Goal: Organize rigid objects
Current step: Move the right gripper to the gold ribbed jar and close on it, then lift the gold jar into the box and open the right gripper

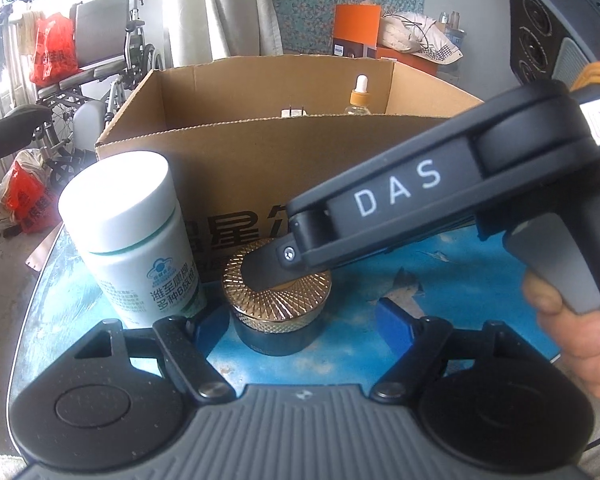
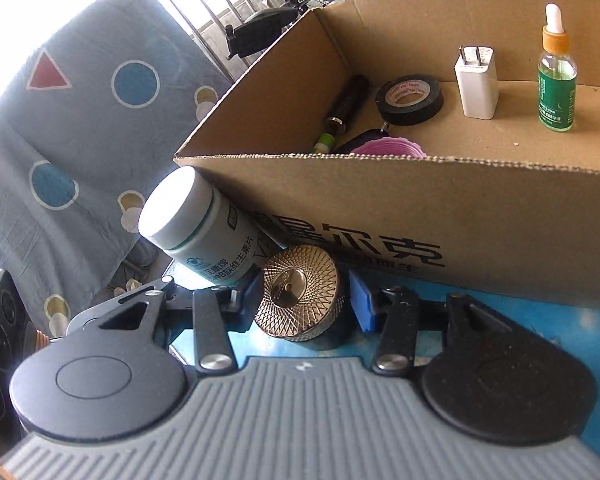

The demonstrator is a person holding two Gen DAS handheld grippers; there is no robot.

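Bright window light [image 1: 4,40] falls on a folded wheelchair [image 1: 100,52], pale curtains [image 1: 228,4] and a patterned sheet [image 2: 80,120].

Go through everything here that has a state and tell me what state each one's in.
Cardboard box: open-topped, partly filled.
Gold-lidded jar: lid on, upright on the table, outside the box.
White pill bottle: capped, upright, outside the box.
Dropper bottle: capped, upright in the box.
Left gripper: open around the jar.
Right gripper: open around the jar.
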